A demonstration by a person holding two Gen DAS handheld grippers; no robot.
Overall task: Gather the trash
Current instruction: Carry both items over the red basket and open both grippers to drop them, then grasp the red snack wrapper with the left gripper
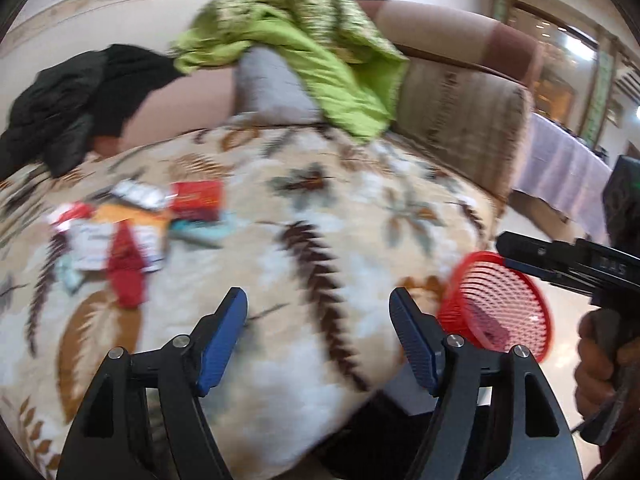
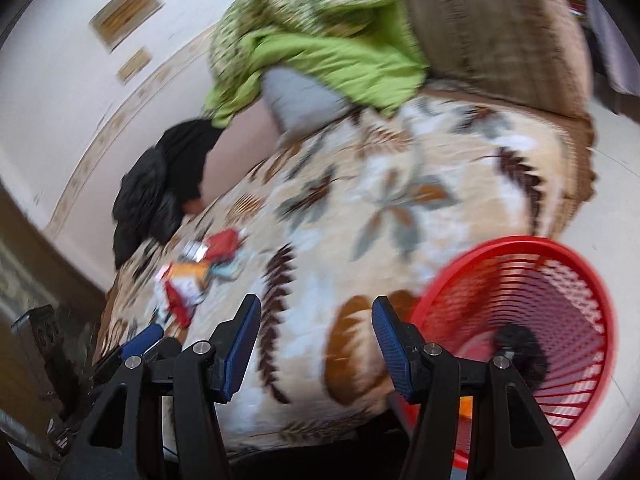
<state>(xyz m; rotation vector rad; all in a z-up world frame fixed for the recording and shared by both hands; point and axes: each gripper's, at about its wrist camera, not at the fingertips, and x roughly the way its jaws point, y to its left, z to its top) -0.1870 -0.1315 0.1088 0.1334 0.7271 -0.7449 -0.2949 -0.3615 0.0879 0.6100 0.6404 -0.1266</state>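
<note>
From the left wrist, our left gripper [image 1: 318, 344] hangs spread and empty over the patterned blanket [image 1: 304, 240]. The trash [image 1: 128, 228], a heap of wrappers and packets, lies ahead and to its left, well apart. The red basket [image 1: 500, 304] sits just to its right, likely parked close for drops.

From the right wrist, our right gripper [image 2: 316, 344] is likewise spread, holding nothing. The basket [image 2: 520, 320] lies just right of it, and the trash [image 2: 196, 276] ahead-left, nearer our left gripper's blue fingertip [image 2: 142, 340].
</note>
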